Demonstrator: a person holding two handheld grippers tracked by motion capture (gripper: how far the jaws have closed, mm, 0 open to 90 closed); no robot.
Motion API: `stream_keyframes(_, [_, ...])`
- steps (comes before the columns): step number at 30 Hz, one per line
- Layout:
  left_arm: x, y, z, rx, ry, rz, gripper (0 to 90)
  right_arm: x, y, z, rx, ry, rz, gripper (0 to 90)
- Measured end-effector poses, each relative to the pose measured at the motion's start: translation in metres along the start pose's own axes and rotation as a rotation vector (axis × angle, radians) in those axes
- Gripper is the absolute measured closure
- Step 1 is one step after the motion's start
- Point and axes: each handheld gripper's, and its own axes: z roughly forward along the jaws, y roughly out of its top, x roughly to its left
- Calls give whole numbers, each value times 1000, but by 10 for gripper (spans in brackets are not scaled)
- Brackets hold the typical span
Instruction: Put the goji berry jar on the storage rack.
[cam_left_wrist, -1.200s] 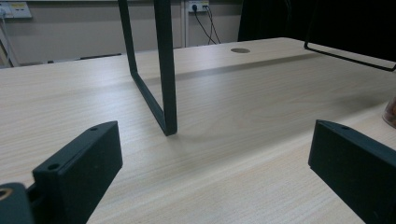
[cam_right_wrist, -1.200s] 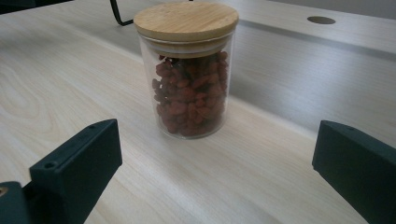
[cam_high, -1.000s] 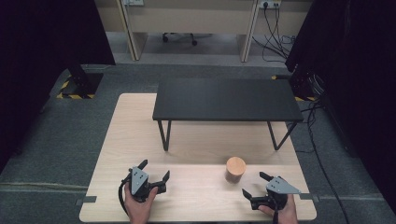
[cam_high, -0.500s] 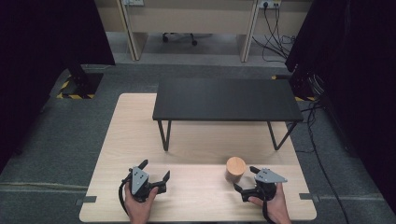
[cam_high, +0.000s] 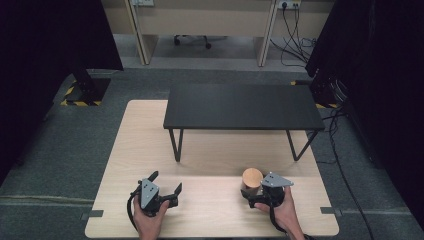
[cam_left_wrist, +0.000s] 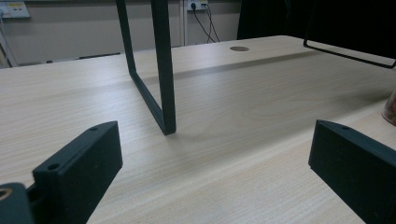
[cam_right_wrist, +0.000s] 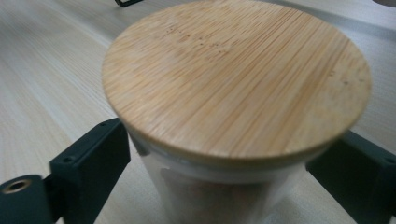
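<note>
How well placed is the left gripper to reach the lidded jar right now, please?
Probably yes. Bare tabletop lies between the left gripper and the jar. However, the right gripper already has its open jaws on either side of the jar, so a side approach looks crowded.

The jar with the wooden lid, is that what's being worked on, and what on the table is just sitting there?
In the job:
- jar, between the jaws of the right gripper

Just there:
- black bench standing on the table
- left gripper, open over bare wood
</note>
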Motion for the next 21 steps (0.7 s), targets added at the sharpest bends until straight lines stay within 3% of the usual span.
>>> stream_keyframes(2, [0,0,0,0,0,1,20,3,3,2,15,-14,-11,177])
stream_keyframes(3, [0,0,0,-1,0,0,20,6,4,3,20,-25,-20,255])
stream_keyframes(13, [0,0,0,-1,-1,-1,20,14,0,1,1,-50,-42,260])
stream_keyframes(16, [1,0,0,-2,0,-3,20,16,-6,-2,-33,-53,-10,260])
stream_keyframes(18, [1,0,0,-1,-1,-3,20,27,-7,-8,-45,-88,-1,260])
stream_keyframes(21, [0,0,0,-1,1,0,20,51,-8,-19,-77,-180,39,260])
